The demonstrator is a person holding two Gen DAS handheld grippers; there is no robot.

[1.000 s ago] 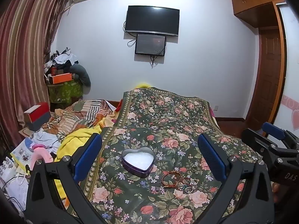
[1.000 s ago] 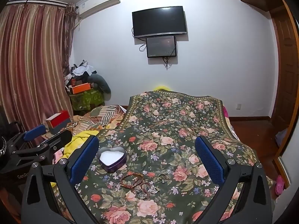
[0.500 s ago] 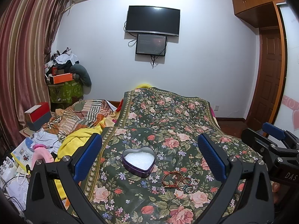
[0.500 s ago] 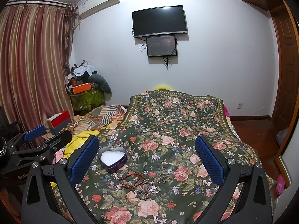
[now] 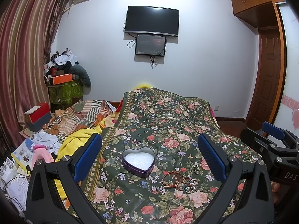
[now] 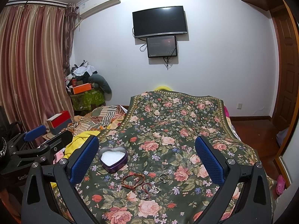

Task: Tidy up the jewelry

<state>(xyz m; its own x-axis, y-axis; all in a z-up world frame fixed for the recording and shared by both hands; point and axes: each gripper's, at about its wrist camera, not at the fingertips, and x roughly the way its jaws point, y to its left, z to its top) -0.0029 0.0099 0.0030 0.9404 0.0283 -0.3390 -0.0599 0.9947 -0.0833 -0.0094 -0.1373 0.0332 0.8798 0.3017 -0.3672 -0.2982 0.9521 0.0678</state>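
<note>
A purple heart-shaped tin with white filling sits lidless on the floral bedspread. To its right lies a small heap of jewelry: red braided bracelets, silver rings and a pair of gold rings. My left gripper hovers open above the tin, nothing between its blue pads. My right gripper is open and empty above the jewelry. Each gripper shows at the edge of the other's view.
Left of the bed lie a yellow blanket, a striped quilt, a red and grey box and piled clutter. A TV hangs on the far wall. A wooden door stands at the right.
Both grippers have drifted only slightly; the views are almost the same. The tin and the jewelry have not moved.
</note>
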